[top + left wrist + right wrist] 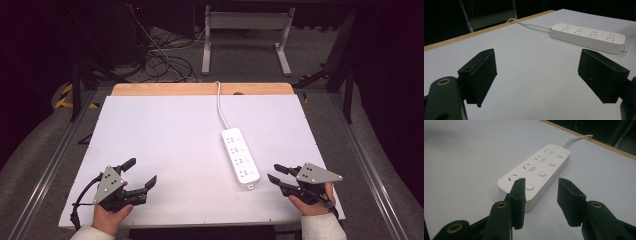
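White tabletop (165, 145) bears a power strip (240, 158); right tool (541, 195) view shows its buttons; both tools' jaws apart, left tool (139, 174) wider

On the table (165, 145) there is one white power strip (240, 157). It lies towards the right edge and the near edge. The strip has four socket groups in one row and four round buttons (542, 173), one beside each group. One white cable (220, 105) goes from the strip to the far edge. Two grippers are there, the left gripper (142, 173) at the near left corner and the right gripper (275, 173) at the near right corner.
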A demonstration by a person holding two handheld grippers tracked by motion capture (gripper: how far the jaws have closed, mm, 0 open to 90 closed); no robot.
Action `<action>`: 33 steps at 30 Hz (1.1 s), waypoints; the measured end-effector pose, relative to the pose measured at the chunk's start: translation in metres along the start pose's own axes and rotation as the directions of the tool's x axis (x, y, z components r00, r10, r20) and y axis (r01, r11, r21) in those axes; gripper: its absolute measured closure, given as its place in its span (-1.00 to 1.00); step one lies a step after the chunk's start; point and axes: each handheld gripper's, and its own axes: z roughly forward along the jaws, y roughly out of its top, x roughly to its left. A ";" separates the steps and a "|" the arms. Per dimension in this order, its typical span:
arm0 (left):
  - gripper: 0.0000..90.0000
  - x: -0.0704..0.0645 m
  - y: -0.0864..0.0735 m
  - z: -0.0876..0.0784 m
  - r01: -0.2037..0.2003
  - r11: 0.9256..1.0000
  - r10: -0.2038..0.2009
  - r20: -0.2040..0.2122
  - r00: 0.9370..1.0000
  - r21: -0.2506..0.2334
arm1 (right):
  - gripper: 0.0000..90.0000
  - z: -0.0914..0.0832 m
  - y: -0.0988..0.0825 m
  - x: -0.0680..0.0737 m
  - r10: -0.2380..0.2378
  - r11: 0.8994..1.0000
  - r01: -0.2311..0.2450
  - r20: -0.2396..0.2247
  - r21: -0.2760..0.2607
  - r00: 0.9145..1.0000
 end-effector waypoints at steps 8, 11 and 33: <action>-0.64 -0.001 0.001 -0.001 -0.008 1.000 0.008 0.001 1.000 -0.002 | 0.28 -0.001 0.001 0.001 -0.005 1.000 0.005 0.003 0.008 1.000; -0.64 -0.004 0.001 -0.001 -0.062 0.998 0.062 -0.029 0.998 0.006 | 0.23 -0.001 0.002 0.000 0.005 1.000 -0.005 0.005 0.020 1.000; -0.64 -0.001 0.002 -0.004 -0.043 0.999 0.043 -0.037 0.998 0.002 | 0.09 -0.001 0.012 0.003 -0.003 1.000 0.003 0.007 0.023 1.000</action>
